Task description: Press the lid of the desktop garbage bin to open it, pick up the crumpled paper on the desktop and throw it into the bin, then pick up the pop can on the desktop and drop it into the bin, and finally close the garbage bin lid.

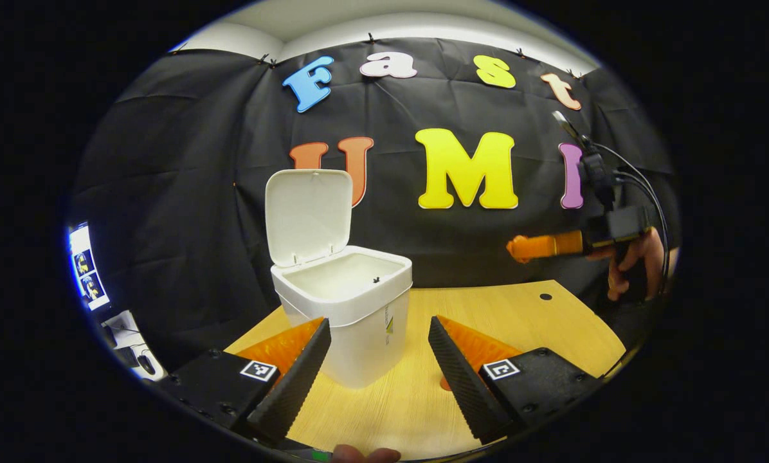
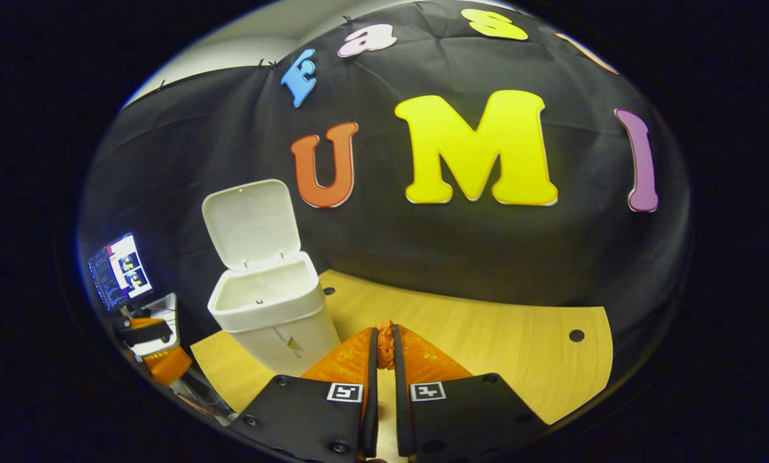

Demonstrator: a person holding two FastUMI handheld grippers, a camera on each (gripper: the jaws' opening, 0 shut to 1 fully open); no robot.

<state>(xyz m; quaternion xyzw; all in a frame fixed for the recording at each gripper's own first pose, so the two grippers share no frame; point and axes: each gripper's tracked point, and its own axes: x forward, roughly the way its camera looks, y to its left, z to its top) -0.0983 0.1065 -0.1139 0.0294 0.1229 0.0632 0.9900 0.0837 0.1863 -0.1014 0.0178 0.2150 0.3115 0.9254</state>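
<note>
Your left gripper (image 1: 379, 360) has its jaws spread wide, with nothing between them. The white bin (image 1: 349, 315) stands on the wooden surface (image 1: 519, 315) just ahead of the left jaw, lid (image 1: 307, 215) upright. Beyond the right jaw, the other gripper (image 1: 519, 247) hovers, held by a hand (image 1: 632, 260).

Your way down into the bin (image 1: 352, 302) is free from the front and the sides: its mouth is uncovered. At the back its lid (image 1: 307, 215) stands upright, blocking any approach from behind. The table (image 1: 526, 315) to the right of the bin is bare wood, open for your hand to pass.
</note>
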